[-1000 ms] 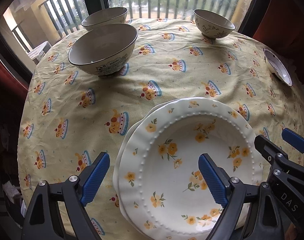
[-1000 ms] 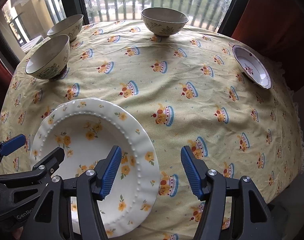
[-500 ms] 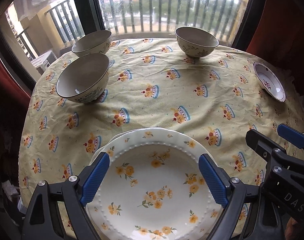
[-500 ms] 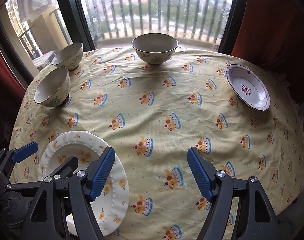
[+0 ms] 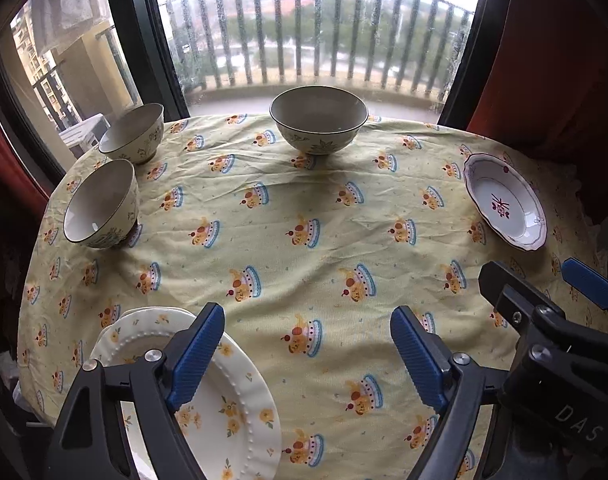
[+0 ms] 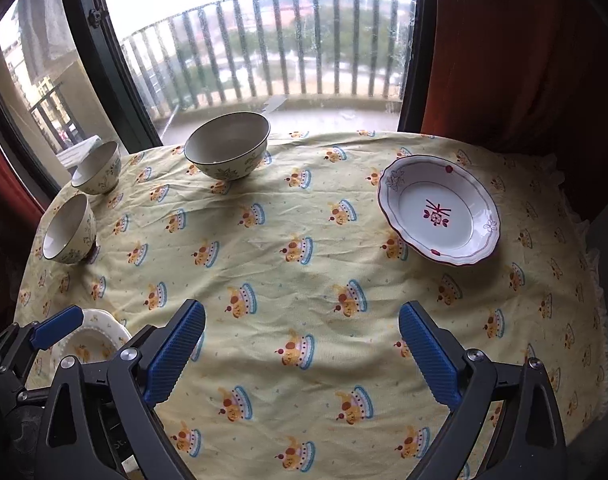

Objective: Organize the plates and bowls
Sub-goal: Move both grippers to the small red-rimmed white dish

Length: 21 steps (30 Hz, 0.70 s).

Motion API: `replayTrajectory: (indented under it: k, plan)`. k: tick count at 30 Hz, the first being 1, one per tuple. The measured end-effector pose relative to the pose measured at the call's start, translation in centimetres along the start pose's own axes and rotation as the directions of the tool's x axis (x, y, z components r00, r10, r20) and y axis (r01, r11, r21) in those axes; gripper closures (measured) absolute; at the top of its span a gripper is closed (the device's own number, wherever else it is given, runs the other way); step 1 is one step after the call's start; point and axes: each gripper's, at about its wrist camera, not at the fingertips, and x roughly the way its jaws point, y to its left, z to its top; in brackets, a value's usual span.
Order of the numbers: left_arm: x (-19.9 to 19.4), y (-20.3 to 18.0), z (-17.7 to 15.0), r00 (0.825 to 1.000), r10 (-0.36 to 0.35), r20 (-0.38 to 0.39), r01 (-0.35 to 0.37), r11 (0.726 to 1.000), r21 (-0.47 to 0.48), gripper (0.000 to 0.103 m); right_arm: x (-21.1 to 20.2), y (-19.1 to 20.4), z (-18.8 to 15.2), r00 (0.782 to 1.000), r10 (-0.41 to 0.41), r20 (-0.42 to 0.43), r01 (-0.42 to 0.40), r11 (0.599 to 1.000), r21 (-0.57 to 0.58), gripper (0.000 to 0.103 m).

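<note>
Stacked floral plates (image 5: 231, 408) are sitting at the tabletop's (image 5: 304, 248) near-left edge under the left tool (image 5: 308, 354), its jaws wide, narrowing slightly, empty. Three bowls, the big one (image 6: 227, 146) centre-back, are waiting. The right tool (image 6: 301, 350), just opening wide and empty, is facing the red-trimmed plate (image 6: 440, 210); a pinch on its shallow scalloped rim risks slipping.

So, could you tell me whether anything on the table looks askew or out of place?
Only slightly: the yellow-flowered plates near the left edge are stacked off-centre, the lower one's rim peeking out. The red-patterned plate sits apart, far right. Nothing is spilled or visibly broken.
</note>
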Motion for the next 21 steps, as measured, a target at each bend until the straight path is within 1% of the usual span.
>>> replayTrajectory:
  k: [2,5,10,12,13,16,18,21]
  plan:
    - [0.2,-1.6,0.6,1.000,-0.003,0.015,0.003,1.000,0.001,0.018,0.3,-1.7,0.6,1.000,0.000,-0.009,0.000,1.000,-0.001,0.004]
    - [0.8,-3.9,1.5,0.999,-0.021,0.024,0.021,1.000,-0.003,0.018,0.9,-4.3,1.5,0.999,0.046,-0.022,-0.046,0.999,0.019,0.004]
    - [2.1,-7.9,3.2,0.999,-0.013,0.042,0.013,1.000,-0.001,0.018,1.4,-8.0,2.9,1.000,0.017,0.010,-0.018,0.999,0.050,0.004]
    - [2.7,-9.3,4.0,0.999,-0.028,0.044,0.028,1.000,0.002,0.021,1.9,-9.5,3.6,1.000,0.014,0.013,-0.015,0.998,0.058,0.004]
    - [3.0,-10.0,4.3,0.998,-0.041,0.041,0.041,0.999,0.001,0.024,2.2,-10.2,3.9,1.000,0.016,0.017,-0.017,0.998,0.062,0.004]
    - [4.0,-11.9,5.2,0.997,-0.065,0.033,0.065,0.998,-0.004,0.027,2.9,-12.4,4.9,0.999,0.015,0.035,-0.017,0.997,0.069,0.004]
    - [4.8,-13.2,5.9,0.998,-0.058,0.039,0.058,0.998,0.008,0.027,3.2,-13.5,5.5,0.997,-0.002,0.072,-0.002,0.998,0.056,0.004]
    - [6.1,-15.0,7.2,0.998,-0.034,0.055,0.033,0.999,0.036,0.027,4.6,-15.3,6.5,0.997,-0.006,0.074,0.002,0.998,0.056,0.007]
